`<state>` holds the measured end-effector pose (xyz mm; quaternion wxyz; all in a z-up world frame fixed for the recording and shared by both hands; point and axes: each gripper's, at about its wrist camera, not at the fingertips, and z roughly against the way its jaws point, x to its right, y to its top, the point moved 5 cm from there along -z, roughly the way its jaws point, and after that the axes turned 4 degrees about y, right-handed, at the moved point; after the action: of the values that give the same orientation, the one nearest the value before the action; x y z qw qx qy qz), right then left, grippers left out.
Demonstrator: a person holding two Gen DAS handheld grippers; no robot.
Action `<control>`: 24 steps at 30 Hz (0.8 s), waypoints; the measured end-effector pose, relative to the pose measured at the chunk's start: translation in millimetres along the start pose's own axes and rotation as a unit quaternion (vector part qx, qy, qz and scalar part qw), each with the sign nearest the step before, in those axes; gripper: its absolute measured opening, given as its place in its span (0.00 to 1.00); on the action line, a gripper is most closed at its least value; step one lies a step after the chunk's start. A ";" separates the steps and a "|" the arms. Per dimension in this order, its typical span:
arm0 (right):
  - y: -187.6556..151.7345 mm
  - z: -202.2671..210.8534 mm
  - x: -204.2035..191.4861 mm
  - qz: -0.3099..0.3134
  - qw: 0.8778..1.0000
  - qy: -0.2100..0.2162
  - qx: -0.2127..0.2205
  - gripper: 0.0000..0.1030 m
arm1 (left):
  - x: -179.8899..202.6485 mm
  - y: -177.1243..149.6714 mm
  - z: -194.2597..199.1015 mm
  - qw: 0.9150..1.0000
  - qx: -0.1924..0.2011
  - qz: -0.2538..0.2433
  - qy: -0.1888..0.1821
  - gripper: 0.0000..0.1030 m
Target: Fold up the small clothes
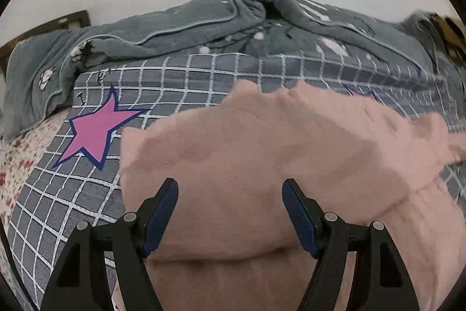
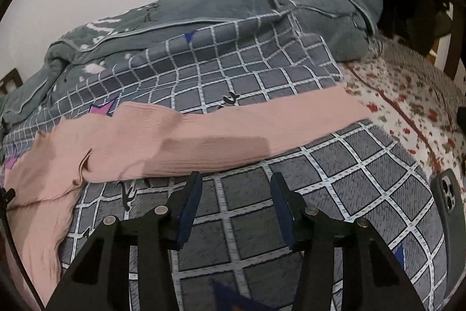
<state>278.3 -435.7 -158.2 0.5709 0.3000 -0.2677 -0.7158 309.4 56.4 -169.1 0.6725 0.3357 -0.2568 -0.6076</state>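
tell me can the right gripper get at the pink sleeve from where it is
Probably yes. The right gripper is open and empty, and the sleeve lies flat on the checked blanket just beyond its fingertips, with nothing between them.

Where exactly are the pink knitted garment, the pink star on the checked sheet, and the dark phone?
Pink knitted garment [image 1: 262, 142]: left wrist view, its middle.
Pink star [image 1: 96, 130]: left wrist view, star's centre.
Dark phone [image 2: 450, 200]: right wrist view, its back, below the lenses.
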 end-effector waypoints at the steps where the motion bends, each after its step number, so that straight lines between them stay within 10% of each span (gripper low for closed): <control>1: 0.9 -2.0 1.2 -0.005 1.000 0.004 -0.003 0.46 | -2.4 1.6 -1.1 1.000 -0.001 0.008 -0.002 0.70; 24: 14.2 -32.8 6.0 -0.050 0.998 0.011 -0.040 0.47 | -4.3 5.3 -22.0 0.999 -0.025 0.025 -0.015 0.71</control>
<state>310.7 -445.8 -170.8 0.5489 0.2977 -0.2172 -0.7503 328.9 63.9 -178.9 0.6920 0.3030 -0.2599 -0.6015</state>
